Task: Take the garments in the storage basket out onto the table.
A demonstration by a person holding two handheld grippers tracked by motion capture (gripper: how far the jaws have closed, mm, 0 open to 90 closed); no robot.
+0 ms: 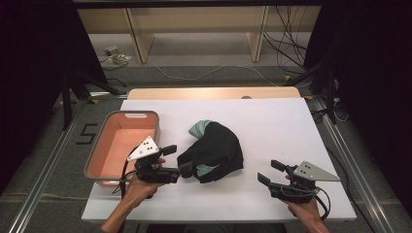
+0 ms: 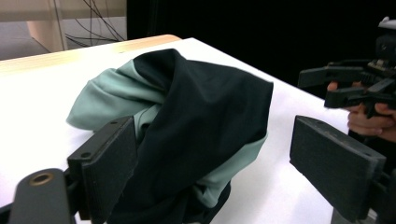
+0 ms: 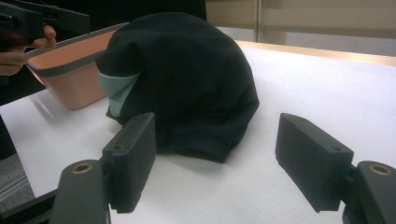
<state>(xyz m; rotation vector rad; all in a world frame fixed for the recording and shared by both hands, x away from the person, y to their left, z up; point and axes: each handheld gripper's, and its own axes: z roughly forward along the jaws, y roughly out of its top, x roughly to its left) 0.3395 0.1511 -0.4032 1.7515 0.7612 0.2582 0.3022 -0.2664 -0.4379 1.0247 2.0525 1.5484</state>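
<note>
On the white table (image 1: 272, 121), beside the pink bin (image 1: 99, 141), the crumpled black-and-green garment (image 1: 214, 150) lies just right of my left gripper (image 1: 180, 170), whose wide-open jaws already flank its near edge, while my right gripper (image 1: 269, 172), also open and empty, waits farther off.

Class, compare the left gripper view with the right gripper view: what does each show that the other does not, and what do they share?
The left gripper view alone shows the right gripper, held in a hand, against a black backdrop. The right gripper view alone shows the pink bin beyond the cloth. Both share the crumpled black and mint-green garment lying on the white table, each seen between its own open black jaws.
</note>
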